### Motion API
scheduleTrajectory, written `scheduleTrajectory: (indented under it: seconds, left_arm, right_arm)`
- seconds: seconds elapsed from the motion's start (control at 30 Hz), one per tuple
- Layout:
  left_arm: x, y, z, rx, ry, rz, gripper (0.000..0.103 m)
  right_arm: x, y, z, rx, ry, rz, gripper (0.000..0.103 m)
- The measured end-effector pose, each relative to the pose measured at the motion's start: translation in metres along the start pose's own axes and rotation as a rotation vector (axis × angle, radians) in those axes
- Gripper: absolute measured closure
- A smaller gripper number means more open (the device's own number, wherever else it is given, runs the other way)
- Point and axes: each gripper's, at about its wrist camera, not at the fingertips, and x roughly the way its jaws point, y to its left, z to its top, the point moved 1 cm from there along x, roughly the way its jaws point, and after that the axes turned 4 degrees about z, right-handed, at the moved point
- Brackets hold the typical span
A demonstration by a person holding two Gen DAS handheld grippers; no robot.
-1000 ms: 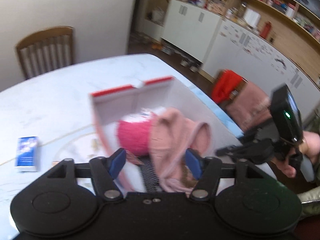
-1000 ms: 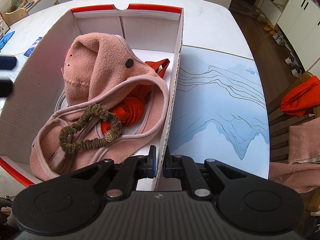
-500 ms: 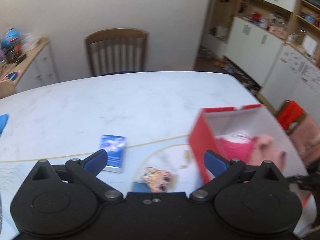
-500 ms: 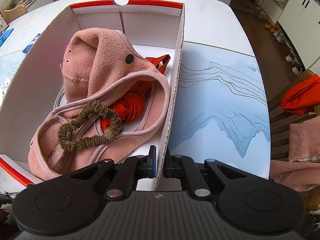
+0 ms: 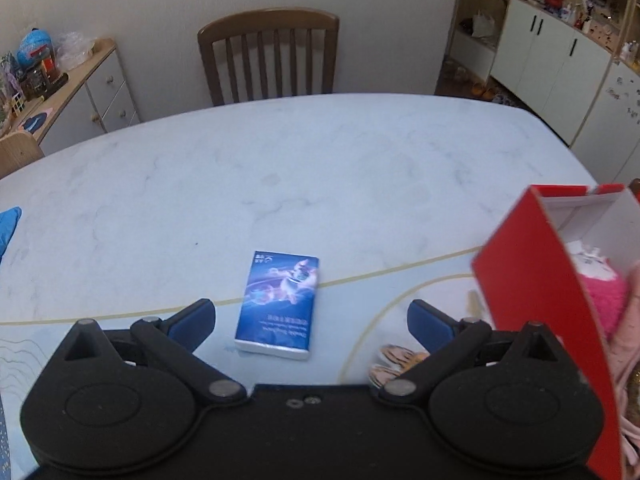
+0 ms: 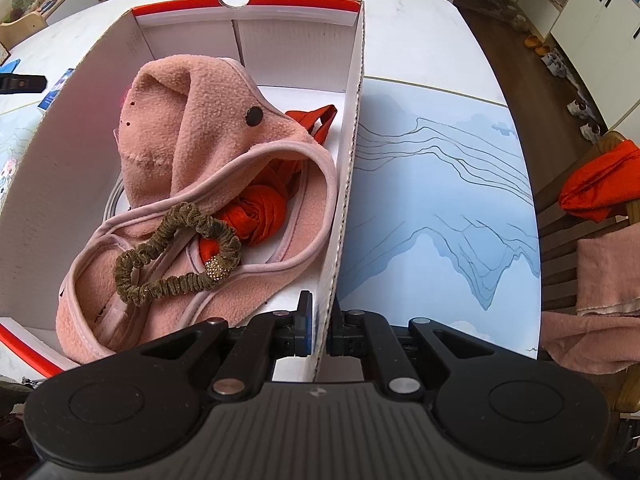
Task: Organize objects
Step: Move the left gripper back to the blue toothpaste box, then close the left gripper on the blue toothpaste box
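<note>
On the marble table (image 5: pixel 320 168), the left gripper (image 5: pixel 311 316) is spread wide above a blue pack (image 5: pixel 278 304), nothing held; the box wall (image 6: pixel 342 216) is clamped by the right gripper (image 6: pixel 319 330).

Box (image 5: pixel 536 300) cut by the right edge in the left view, pack (image 5: pixel 278 304) print too blurred to read, red cloth (image 6: pixel 260 212) mostly under the pink hood (image 6: pixel 192 136), scrunchie (image 6: pixel 176 256) fully visible

The box (image 6: pixel 352 128) is red outside and white inside. In it lie a salmon-pink fleece garment (image 6: pixel 192 128), an orange-red cloth (image 6: pixel 260 212) and an olive-brown scrunchie (image 6: pixel 168 264) with a gold bead. The small pack (image 5: pixel 280 300) is deep blue with white edges, on a pale marbled counter (image 5: pixel 300 168).
</note>
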Motion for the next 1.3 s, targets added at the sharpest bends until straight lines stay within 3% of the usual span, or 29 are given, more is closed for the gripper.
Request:
scheduleTrajectory:
  seconds: [0.63, 0.83, 0.9, 1.0, 1.3]
  left_arm:
    - [0.051, 0.009, -0.001, 0.002, 0.052, 0.03, 0.018]
    - [0.053, 0.006, -0.002, 0.027, 0.048, 0.047, 0.03]
    - [0.055, 0.004, -0.002, 0.034, 0.058, 0.055, 0.044]
    - [0.054, 0.002, -0.003, 0.037, 0.058, 0.058, 0.055]
    - [0.035, 0.005, -0.013, -0.005, 0.038, 0.042, 0.055]
  right_arm:
    - [0.006, 0.002, 0.002, 0.02, 0.035, -0.011, 0.097]
    - [0.007, 0.002, 0.001, 0.02, 0.037, -0.014, 0.097]
    - [0.007, 0.003, 0.001, 0.018, 0.038, -0.017, 0.097]
    - [0.007, 0.003, 0.001, 0.016, 0.039, -0.02, 0.097]
    - [0.008, 0.003, 0.001, 0.008, 0.036, -0.026, 0.098]
